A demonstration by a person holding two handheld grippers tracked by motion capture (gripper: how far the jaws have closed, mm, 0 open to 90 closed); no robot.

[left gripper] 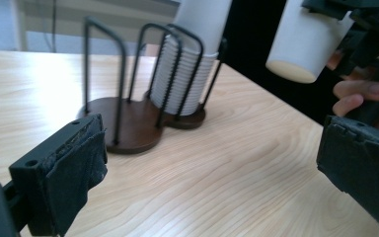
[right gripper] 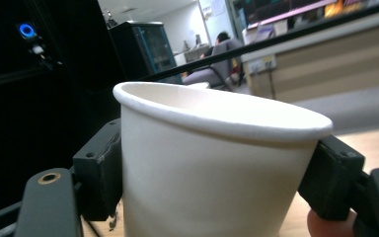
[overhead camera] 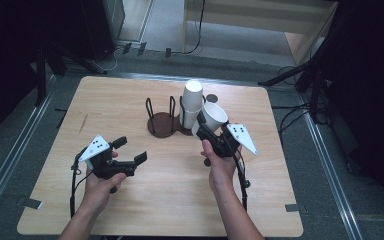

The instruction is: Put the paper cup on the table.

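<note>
At a pale wood-grain table (overhead camera: 170, 200) I work a black two-jaw gripper in each hand. My right gripper (overhead camera: 211, 131) grips a single white paper cup (overhead camera: 212, 117), one jaw pressed to each side of its wall just under the rolled rim; the right gripper view shows the cup (right gripper: 212, 173) upright between the two black jaws, mouth up, with both pads against the paper. From the high view the cup sits tilted, its open mouth turned up and away from me, raised off the tabletop and just beside the cup holder. In the left gripper view the same cup (left gripper: 306, 42) hangs in the air, its flat bottom facing down and toward that camera, apart from the table.

My left gripper (overhead camera: 129, 151) rests low over the near left part of the table with its jaws spread wide and nothing between them; the left gripper view confirms the broad gap, with bare wood showing between the padded jaws.

The dark brown wooden double-disc cup holder with black wire hoops (overhead camera: 162, 124) stands near the middle of the table's far half. Its right-hand compartment holds a tall stack of white paper cups (overhead camera: 191, 102), nested upside down and rising above the wire; the ribbed rims of the stack (left gripper: 185, 79) show through the hoops. The left-hand disc carries no cups.

My right hand (overhead camera: 220, 167) wraps the gripper's handle; my left hand (overhead camera: 100, 187) holds the other.
</note>
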